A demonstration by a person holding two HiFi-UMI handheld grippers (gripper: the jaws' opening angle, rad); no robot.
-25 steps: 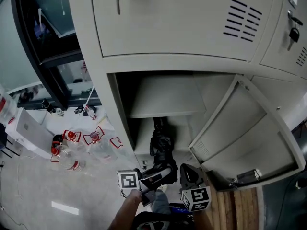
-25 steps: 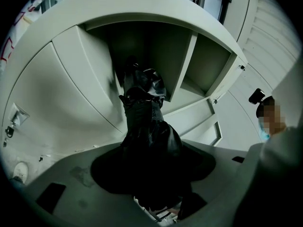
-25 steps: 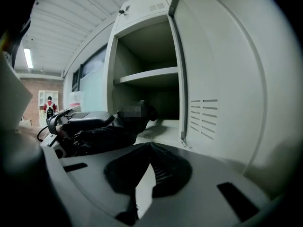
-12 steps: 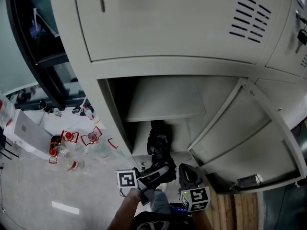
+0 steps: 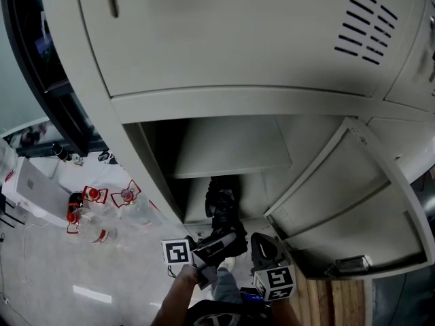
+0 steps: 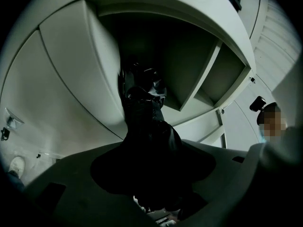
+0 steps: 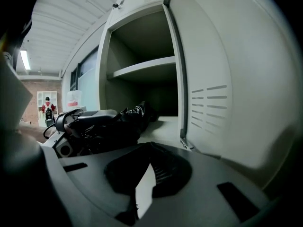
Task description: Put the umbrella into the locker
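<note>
A black folded umbrella (image 5: 221,204) lies with its far end inside the lower compartment of the grey locker (image 5: 231,145), under the shelf. My left gripper (image 5: 216,243) is shut on its near end at the compartment's front lip. In the left gripper view the umbrella (image 6: 142,112) fills the space between the jaws of the left gripper (image 6: 151,167) and runs up into the dark opening. My right gripper (image 5: 264,247) hovers just right of it, beside the open door (image 5: 346,195). In its own view the right gripper (image 7: 149,167) is shut and holds nothing; the umbrella (image 7: 133,115) lies to its left.
The open locker door (image 7: 213,79) stands close on the right. Several plastic bottles (image 5: 102,216) and a white box (image 5: 34,182) sit on the pale floor to the left. Wood flooring (image 5: 340,297) shows at the bottom right. A person (image 7: 47,109) stands far off.
The head view has swung, so the locker sits lower and further left in it. Both grippers and the umbrella have stayed almost where they were.
</note>
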